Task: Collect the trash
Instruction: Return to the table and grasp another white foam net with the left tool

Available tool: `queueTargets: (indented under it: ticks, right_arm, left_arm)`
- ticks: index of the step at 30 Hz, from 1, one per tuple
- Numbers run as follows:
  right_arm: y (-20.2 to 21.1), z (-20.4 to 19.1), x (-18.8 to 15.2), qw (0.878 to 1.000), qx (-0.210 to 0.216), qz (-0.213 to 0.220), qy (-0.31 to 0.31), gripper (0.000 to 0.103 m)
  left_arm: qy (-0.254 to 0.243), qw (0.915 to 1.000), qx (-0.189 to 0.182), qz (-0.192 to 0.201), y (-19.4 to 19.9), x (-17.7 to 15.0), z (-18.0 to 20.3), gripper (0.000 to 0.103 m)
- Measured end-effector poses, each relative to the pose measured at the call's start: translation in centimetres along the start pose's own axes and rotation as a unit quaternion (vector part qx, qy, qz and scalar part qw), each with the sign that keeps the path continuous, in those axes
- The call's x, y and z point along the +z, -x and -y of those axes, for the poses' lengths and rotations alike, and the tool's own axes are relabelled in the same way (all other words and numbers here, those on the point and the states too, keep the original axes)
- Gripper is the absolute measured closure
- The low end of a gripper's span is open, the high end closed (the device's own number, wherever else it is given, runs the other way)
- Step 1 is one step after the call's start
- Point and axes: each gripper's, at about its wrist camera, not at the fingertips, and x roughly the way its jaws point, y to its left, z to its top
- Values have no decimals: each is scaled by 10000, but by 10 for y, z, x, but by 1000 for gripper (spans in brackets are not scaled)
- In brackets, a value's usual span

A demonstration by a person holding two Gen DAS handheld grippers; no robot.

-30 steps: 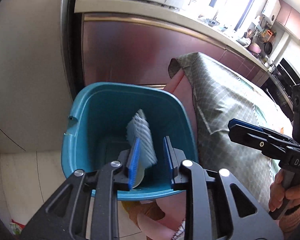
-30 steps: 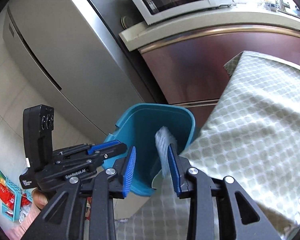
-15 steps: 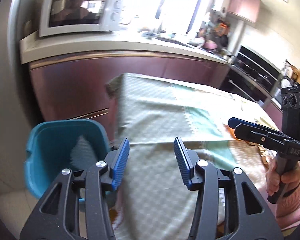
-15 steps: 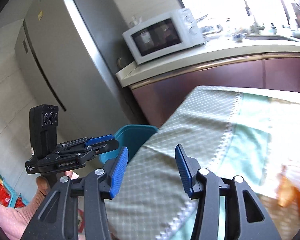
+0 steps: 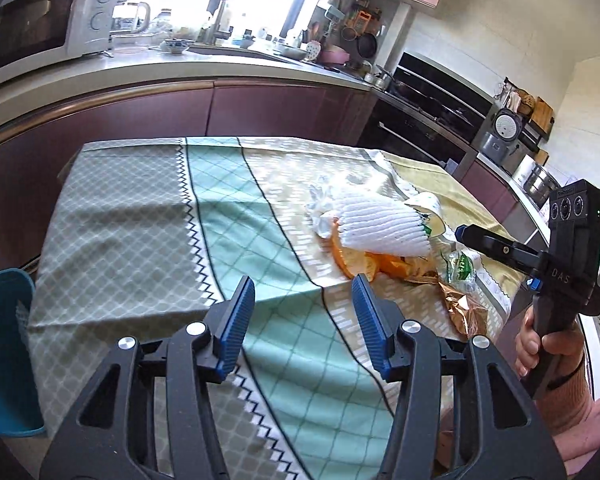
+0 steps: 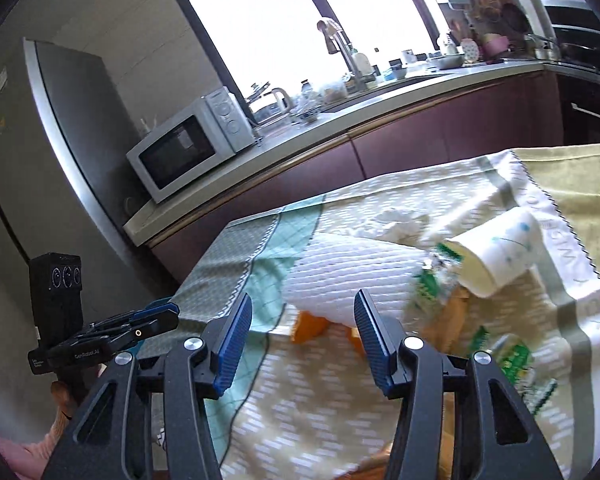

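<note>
A pile of trash lies on the table's patterned cloth (image 5: 148, 216): a white foam fruit net (image 5: 380, 228) over orange peel (image 5: 360, 260), a crumpled tissue (image 5: 320, 200), a tipped paper cup (image 6: 496, 252), green wrappers (image 6: 516, 360) and a gold wrapper (image 5: 464, 308). My left gripper (image 5: 302, 324) is open and empty, short of the pile. My right gripper (image 6: 304, 336) is open and empty, just in front of the foam net (image 6: 356, 276). The teal bin (image 5: 4, 344) stands below the table's left end.
A kitchen counter (image 5: 140, 76) with a microwave (image 6: 188, 148) and a sink runs behind the table. A steel fridge (image 6: 60, 152) stands at the left. An oven and a rice cooker (image 5: 504, 132) are at the far right.
Both grippers swung from over the teal bin to the table and now face the trash pile. The foam net that was between the jaws over the bin is gone from them.
</note>
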Motion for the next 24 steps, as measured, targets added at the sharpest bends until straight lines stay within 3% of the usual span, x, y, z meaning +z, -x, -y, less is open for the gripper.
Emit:
queueTargets:
  ticks: [10,20,24]
  right_arm:
    - [37,65,-49,9953,-468,-199,-830,49]
    - [43,64,-84,9910,3,-635,-1179,41]
    - [33,57,-87,9913,67,-654,-1138,41]
  left_arm:
    - [-26,9991,-203,-383,-75,31,18,45]
    - [167,9967,-342,-713,-124,44,17,40]
    - [212,9955,-459,-795,-136,44,17,44]
